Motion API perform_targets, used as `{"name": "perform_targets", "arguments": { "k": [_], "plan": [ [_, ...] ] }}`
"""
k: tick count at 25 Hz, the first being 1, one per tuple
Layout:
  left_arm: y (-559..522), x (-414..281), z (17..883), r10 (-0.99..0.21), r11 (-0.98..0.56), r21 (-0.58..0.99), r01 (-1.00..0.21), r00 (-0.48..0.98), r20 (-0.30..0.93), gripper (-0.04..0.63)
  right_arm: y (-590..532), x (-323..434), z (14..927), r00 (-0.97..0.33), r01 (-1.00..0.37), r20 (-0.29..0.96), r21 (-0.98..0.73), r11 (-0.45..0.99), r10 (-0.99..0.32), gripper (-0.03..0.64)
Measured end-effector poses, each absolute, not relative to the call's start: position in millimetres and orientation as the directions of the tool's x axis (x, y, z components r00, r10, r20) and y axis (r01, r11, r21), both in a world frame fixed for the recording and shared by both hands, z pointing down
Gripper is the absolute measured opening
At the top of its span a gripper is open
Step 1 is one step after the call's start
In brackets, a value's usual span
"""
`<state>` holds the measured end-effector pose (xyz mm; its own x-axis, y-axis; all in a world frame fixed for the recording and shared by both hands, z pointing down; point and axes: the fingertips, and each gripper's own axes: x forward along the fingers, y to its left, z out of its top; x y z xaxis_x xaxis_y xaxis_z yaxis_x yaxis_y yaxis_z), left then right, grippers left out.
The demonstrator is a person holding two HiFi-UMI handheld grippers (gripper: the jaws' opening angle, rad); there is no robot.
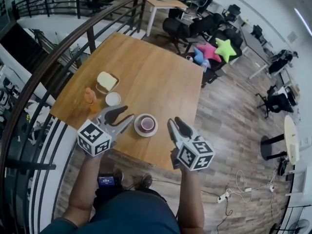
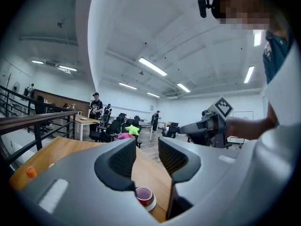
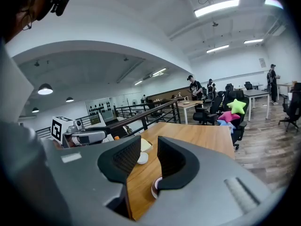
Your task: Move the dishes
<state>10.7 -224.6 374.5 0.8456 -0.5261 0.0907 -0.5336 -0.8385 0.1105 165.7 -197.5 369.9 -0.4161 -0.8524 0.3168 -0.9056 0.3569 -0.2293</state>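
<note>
while left claw (image 1: 129,112) and right claw (image 1: 174,121) are closed, empty | wooden table (image 1: 156,77) by railing (image 1: 73,43) | office chairs (image 1: 175,28)

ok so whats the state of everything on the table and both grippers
cup, upright on its saucer, untouched
saucer, flat on the table under the cup
white bowl, upright, looks empty
orange bottle, standing upright
tray, flat, holding a pale yellow block
left gripper, jaws closed to a narrow gap, nothing between
right gripper, jaws closed to a narrow gap, nothing between
</note>
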Motion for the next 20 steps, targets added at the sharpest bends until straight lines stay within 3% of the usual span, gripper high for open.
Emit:
{"name": "perform_targets", "arguments": {
  "k": [20],
  "plan": [
    [-242, 74, 472, -0.553, -0.796, 0.143, -0.589, 0.802, 0.225, 0.207, -223, 215, 438, -0.476, -0.872, 0.391, -0.328, 0.365, -0.788, 0.115]
  ]
}}
